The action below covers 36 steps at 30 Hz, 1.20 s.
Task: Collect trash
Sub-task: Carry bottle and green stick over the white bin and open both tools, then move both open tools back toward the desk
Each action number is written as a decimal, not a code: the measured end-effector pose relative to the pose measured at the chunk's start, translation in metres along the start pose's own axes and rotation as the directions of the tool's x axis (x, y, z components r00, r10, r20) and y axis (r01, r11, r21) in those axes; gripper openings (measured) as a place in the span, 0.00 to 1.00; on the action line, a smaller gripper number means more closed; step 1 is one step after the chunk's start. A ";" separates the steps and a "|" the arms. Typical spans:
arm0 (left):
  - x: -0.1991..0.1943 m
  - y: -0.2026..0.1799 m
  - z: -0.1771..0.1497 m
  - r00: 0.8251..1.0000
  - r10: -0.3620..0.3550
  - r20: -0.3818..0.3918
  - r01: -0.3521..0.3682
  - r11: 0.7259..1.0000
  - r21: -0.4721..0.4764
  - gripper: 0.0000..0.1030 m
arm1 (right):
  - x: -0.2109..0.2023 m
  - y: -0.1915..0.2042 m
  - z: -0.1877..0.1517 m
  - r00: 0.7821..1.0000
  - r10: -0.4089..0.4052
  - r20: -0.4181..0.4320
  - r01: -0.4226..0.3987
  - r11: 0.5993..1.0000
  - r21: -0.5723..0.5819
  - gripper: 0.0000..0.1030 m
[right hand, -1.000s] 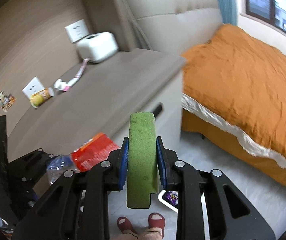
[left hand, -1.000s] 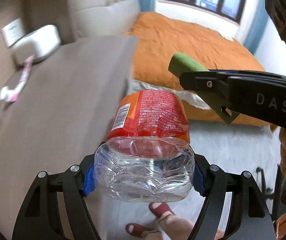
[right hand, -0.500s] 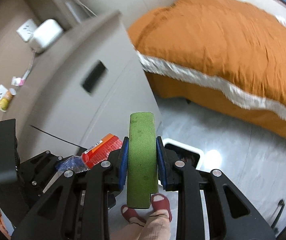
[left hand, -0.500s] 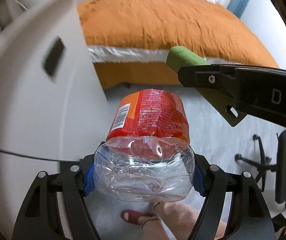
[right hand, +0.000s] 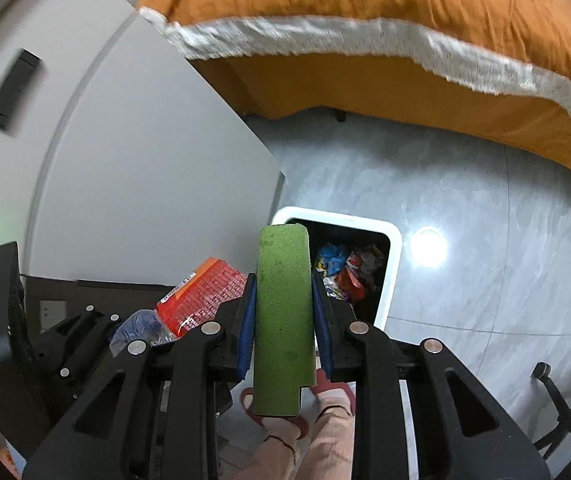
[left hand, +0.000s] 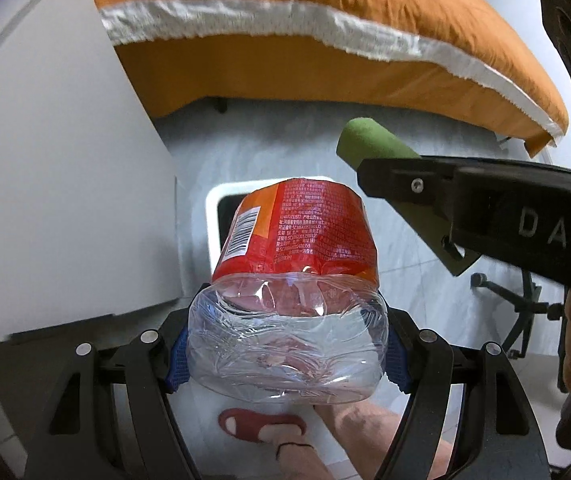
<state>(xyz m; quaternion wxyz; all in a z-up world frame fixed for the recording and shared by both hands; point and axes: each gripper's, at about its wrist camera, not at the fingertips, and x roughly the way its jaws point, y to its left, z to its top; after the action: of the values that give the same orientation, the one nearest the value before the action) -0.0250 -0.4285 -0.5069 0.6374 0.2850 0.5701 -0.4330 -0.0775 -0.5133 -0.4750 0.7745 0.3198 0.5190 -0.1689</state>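
Note:
My left gripper (left hand: 285,354) is shut on a crushed clear plastic bottle (left hand: 289,320) with a red label, held over the floor above a white-rimmed trash bin (left hand: 221,208). The bottle also shows in the right wrist view (right hand: 201,300). My right gripper (right hand: 283,320) is shut on a green foam block (right hand: 283,312), beside and right of the left gripper; the block also shows in the left wrist view (left hand: 369,142). In the right wrist view the bin (right hand: 389,272) stands on the floor just beyond the block and holds colourful wrappers (right hand: 345,272).
A white cabinet (right hand: 133,168) stands left of the bin. A bed with an orange cover (right hand: 405,40) fills the far side. Grey tiled floor (right hand: 465,200) lies between them. An office chair base (right hand: 565,392) is at lower right. The person's feet in red slippers (left hand: 261,424) are below.
Both grippers have swung down from the cabinet top towards the floor. The trash bin has come into view beneath them. Both grips are unchanged.

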 end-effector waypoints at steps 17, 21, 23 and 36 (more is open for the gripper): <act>0.084 0.029 -0.019 0.997 0.007 -0.082 -0.014 0.995 -0.095 0.95 | 0.083 -0.030 -0.004 0.988 -0.130 -0.080 0.124 0.989 -0.075 0.96; 0.067 0.030 -0.017 0.998 -0.005 -0.066 -0.003 0.993 -0.117 0.95 | 0.074 -0.024 -0.002 0.989 -0.123 -0.084 0.117 0.990 -0.079 0.96; 0.058 0.029 -0.017 0.999 -0.012 -0.052 0.005 0.993 -0.122 0.95 | 0.065 -0.019 -0.001 0.989 -0.124 -0.081 0.117 0.989 -0.086 0.96; -0.138 0.004 -0.007 0.965 -0.007 0.262 0.040 0.992 -0.121 0.95 | -0.111 0.046 0.018 0.967 -0.032 0.251 0.067 0.989 -0.130 0.96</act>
<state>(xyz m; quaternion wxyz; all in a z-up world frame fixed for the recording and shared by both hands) -0.0218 -0.3892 -0.3749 0.7185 0.1780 0.5105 -0.4375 -0.0824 -0.4993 -0.3541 0.8491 0.2287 0.4364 -0.1907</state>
